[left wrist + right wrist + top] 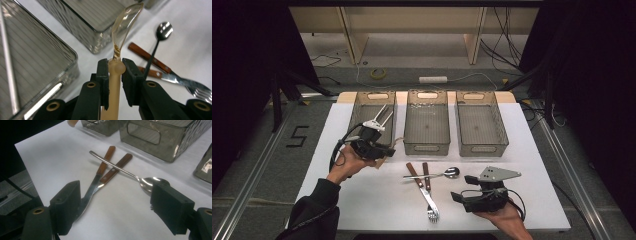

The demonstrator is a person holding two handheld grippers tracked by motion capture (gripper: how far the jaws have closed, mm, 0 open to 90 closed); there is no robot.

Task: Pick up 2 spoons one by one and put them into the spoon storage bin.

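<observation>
We see three clear bins; the left bin point(373, 117) holds pale utensils, the middle bin point(427, 122) looks empty. Just before the left bin, our left gripper point(115, 71) clamps a translucent plastic spoon point(122, 30). Our right gripper point(115, 210) gapes wide near the metal spoon point(150, 182).

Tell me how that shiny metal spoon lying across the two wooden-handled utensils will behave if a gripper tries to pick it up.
The shiny metal spoon looks thin, stiff and smooth, so it may slip between pads. Its handle rests across the two wooden-handled utensils, so it is slightly raised there and would probably rock or pivot if nudged. Lifting it could also disturb those utensils underneath.
</observation>
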